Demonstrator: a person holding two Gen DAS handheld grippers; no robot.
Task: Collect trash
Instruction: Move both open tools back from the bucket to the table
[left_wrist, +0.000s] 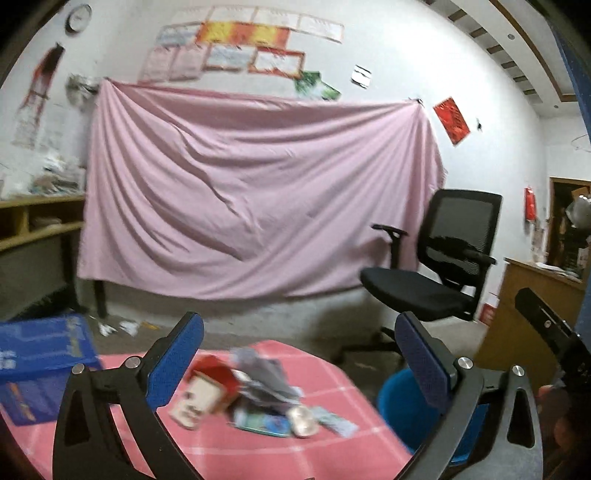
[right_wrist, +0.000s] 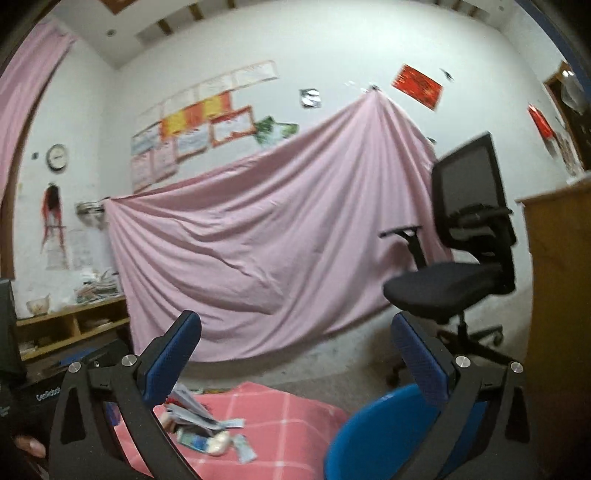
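Left wrist view, foreground: left gripper (left_wrist: 299, 354), blue-padded fingers (left_wrist: 177, 360) spread wide, grasping nothing, raised above the table. Below and between those fingers, lower centre of frame: trash pile (left_wrist: 258, 395) on a pink checked tablecloth (left_wrist: 258, 454), not touched by either finger; contents include a red-and-cream carton (left_wrist: 207, 391), crumpled grey paper (left_wrist: 266, 373), a flattened printed wrapper (left_wrist: 264, 424) and a small round tin (left_wrist: 303, 421), all blurred. Lower left: blue box (left_wrist: 40, 365) standing on the cloth, just beside the pile. Lower right, behind the right-hand finger: blue bin (left_wrist: 397, 398), off the table edge, near the pile. Middle distance, right: black mesh office chair (left_wrist: 436, 273) on the floor. Far: pink sheet (left_wrist: 258, 199) hung across the white wall, with posters (left_wrist: 251, 48) above it and a wall clock (left_wrist: 78, 17) at upper left; wooden shelf (left_wrist: 37, 221) at left. Right wrist view, foreground: right gripper (right_wrist: 295, 356), fingers likewise parted wide and empty. Lower left of centre, near the left-hand finger and apart from it: same trash pile (right_wrist: 207, 424) on the cloth (right_wrist: 280, 421). Lower right: blue bin (right_wrist: 373, 435), rim just beside the table corner, below the right-hand finger. Beyond: office chair (right_wrist: 458, 258), wooden cabinet (right_wrist: 557, 295) at right edge, pink sheet (right_wrist: 266, 243).
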